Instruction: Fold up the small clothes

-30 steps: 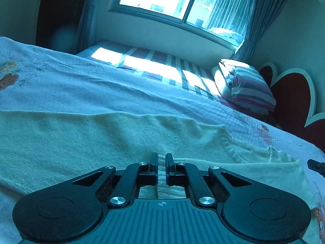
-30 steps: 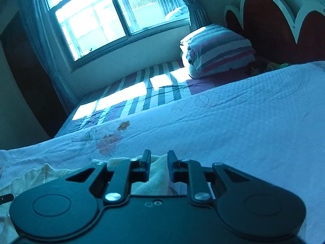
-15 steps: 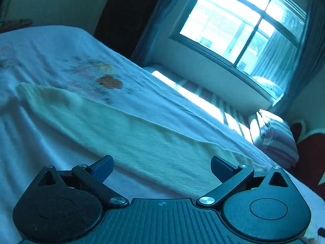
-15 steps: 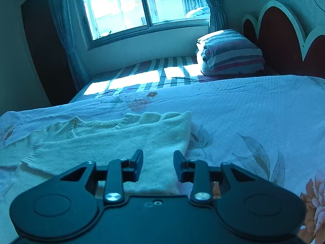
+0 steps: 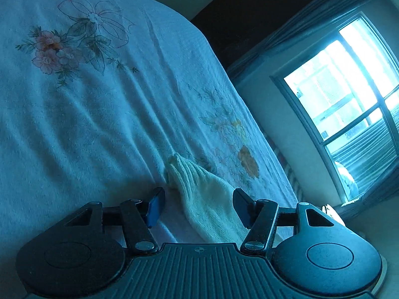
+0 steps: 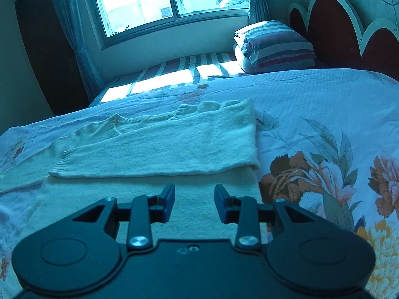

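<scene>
A cream knit sweater (image 6: pixel 159 147) lies flat on the floral bedspread (image 6: pixel 324 114), with one sleeve folded across its body. My right gripper (image 6: pixel 194 203) is open and empty, just above the sweater's lower body. In the left wrist view the other sleeve's ribbed cuff (image 5: pixel 189 174) lies stretched out on the bedspread (image 5: pixel 87 114). My left gripper (image 5: pixel 197 208) is open, its fingers on either side of that sleeve a little behind the cuff, not closed on it.
A striped folded quilt and pillow (image 6: pixel 274 47) lie at the head of the bed by the red scalloped headboard (image 6: pixel 334 25). A window (image 6: pixel 162 0) with curtains is behind the bed. A dark doorway (image 5: pixel 249 12) lies beyond the bed's edge.
Both grippers have opened and let go of the sweater. The right one has drawn back from the folded sleeve. The left one has swung away to the other sleeve's cuff.
</scene>
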{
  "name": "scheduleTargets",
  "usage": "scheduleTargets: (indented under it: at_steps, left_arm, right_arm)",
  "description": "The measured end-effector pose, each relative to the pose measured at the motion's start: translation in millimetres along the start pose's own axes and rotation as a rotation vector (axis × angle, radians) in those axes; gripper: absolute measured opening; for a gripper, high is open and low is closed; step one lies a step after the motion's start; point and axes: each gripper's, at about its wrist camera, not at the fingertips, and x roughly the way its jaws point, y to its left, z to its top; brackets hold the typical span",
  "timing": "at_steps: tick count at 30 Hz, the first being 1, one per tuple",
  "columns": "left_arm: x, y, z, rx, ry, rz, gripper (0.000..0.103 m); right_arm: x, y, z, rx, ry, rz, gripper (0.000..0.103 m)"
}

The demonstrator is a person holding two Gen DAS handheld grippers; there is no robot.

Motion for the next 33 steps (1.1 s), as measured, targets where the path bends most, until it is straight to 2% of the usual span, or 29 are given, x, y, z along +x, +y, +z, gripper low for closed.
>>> scheduleTargets:
  at_steps: [1,2,3,4,5,7,10,15,16,18,22,28,33]
  left_arm:
    - [6.5,-1.1,4.4,0.006,0.013,-0.007,0.059]
    - [12.8,-1.1,7.9,0.008,0.028,-0.009,0.047]
    - [19.4,0.2,10.8,0.007,0.051,-0.008,0.023]
    - [23.0,0.1,9.9,0.003,0.073,0.004,0.005]
    - [29.7,4.4,11.2,-0.018,0.085,0.014,0.002]
    - [31.7,8.3,14.2,-0.045,0.055,0.008,0.002]
    - [24.4,-4.3,15.3,-0.014,0.006,-0.035,0.002]
    - [12.6,-90.3,6.1,0.198,-0.025,-0.195,0.002]
    - [12.2,-118.1,-2.9,0.25,-0.017,-0.246,0.002]
    - [14.5,-164.0,-22.7,0.352,0.001,-0.296,0.002]
    - [21.8,-246.3,-86.2,0.498,0.055,-0.381,0.002]
    - [31.5,-351.4,-211.5,0.65,0.174,-0.472,0.002]
    - [42.0,-409.0,-310.3,0.796,0.263,-0.476,0.002]
  right_arm:
    - [-1.9,5.7,0.6,-0.001,-0.006,-0.001,0.035]
    - [-3.5,10.1,1.0,-0.001,-0.012,-0.002,0.035]
    - [-5.8,15.2,1.2,0.0,-0.02,-0.002,0.036]
    - [-7.6,18.8,1.3,0.003,-0.025,-0.005,0.036]
    - [-9.1,22.4,1.3,0.005,-0.028,-0.007,0.036]
    - [-10.8,25.7,0.8,0.013,-0.032,-0.011,0.036]
    - [-13.9,24.8,-0.6,0.036,-0.034,-0.022,0.036]
    - [-21.0,1.2,-4.2,0.128,-0.04,-0.06,0.036]
    - [-21.9,-5.1,-5.4,0.153,-0.042,-0.069,0.036]
    - [-23.2,-18.1,-7.6,0.197,-0.044,-0.088,0.036]
    - [-26.9,-46.4,-10.3,0.25,-0.057,-0.114,0.038]
    - [-35.6,-90.0,-7.2,0.267,-0.083,-0.107,0.038]
    - [-43.3,-138.6,-8.1,0.301,-0.09,-0.096,0.038]
